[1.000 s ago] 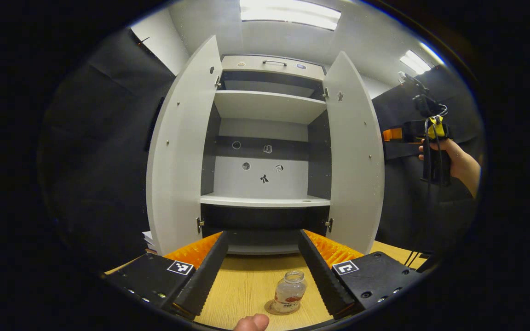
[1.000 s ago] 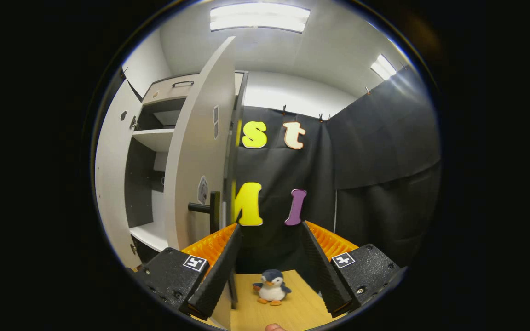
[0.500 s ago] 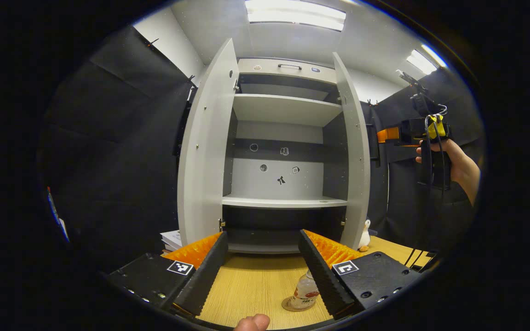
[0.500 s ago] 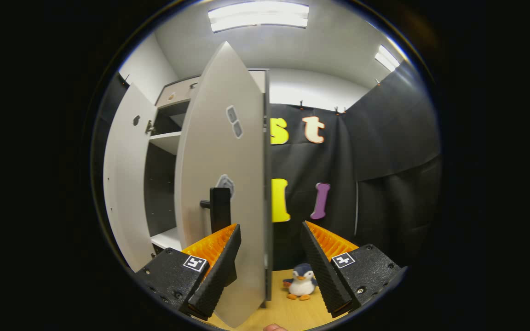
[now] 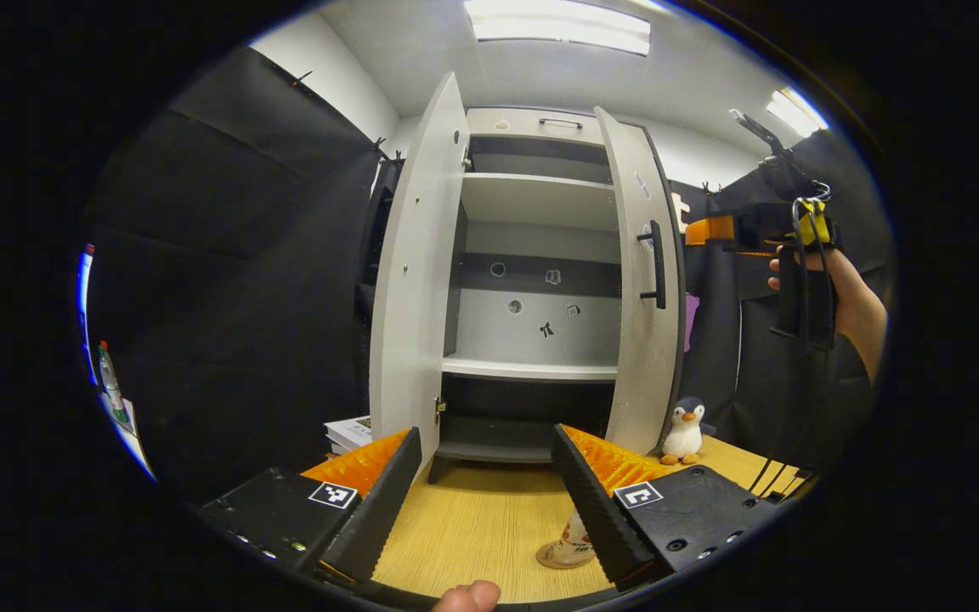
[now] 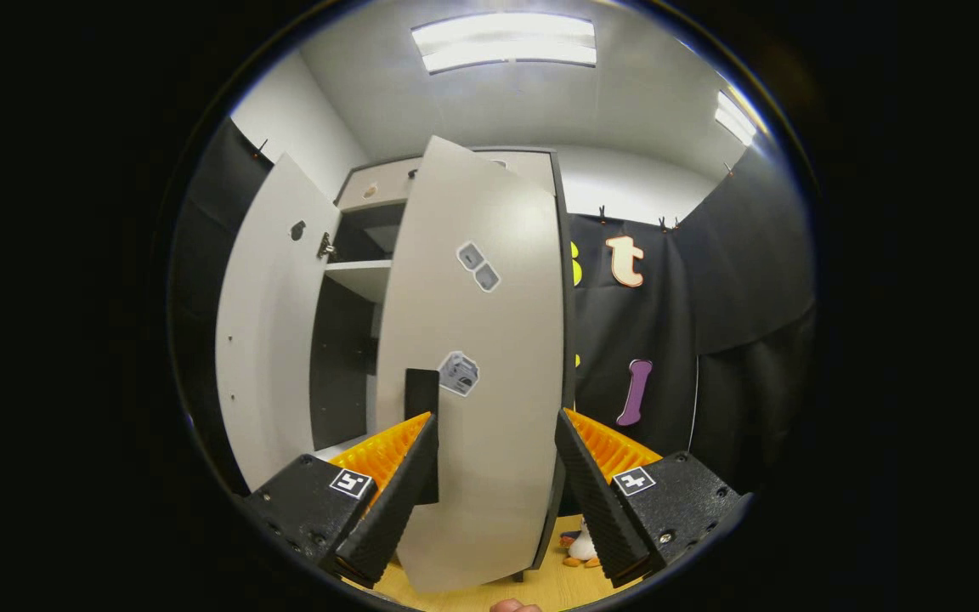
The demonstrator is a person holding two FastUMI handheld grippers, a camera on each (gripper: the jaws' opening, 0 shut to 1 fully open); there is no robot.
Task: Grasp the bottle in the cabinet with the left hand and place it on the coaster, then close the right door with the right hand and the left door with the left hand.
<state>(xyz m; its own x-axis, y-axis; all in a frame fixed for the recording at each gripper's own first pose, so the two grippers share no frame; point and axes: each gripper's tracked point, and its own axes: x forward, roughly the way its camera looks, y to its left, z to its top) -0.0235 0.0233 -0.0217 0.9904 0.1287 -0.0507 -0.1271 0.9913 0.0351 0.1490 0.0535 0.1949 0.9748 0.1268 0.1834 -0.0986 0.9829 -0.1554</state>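
The small clear bottle [image 5: 573, 534] stands on a round coaster [image 5: 557, 558] on the wooden table [image 5: 472, 518], half hidden behind the right finger of my left gripper [image 5: 485, 433], which is open and holds nothing. Beyond it is the white cabinet with its left door [image 5: 413, 280] wide open. The right door [image 5: 641, 289], with a black handle [image 5: 658, 259], is swung partway in. A hand holds the right gripper [image 5: 710, 231] by that door's outer side. In the right gripper view the right door [image 6: 481, 365] stands close before my open right gripper [image 6: 495, 416]; whether they touch is unclear.
A toy penguin [image 5: 683, 427] sits on the table right of the cabinet and shows again as the penguin [image 6: 579, 546] under the door's edge. A stack of books [image 5: 349, 432] lies left of the cabinet. The cabinet shelf [image 5: 532, 369] is bare.
The right door has swung from wide open to partway shut, with the right gripper following its outer face. My left gripper has shifted left, so the bottle slid behind its right finger.
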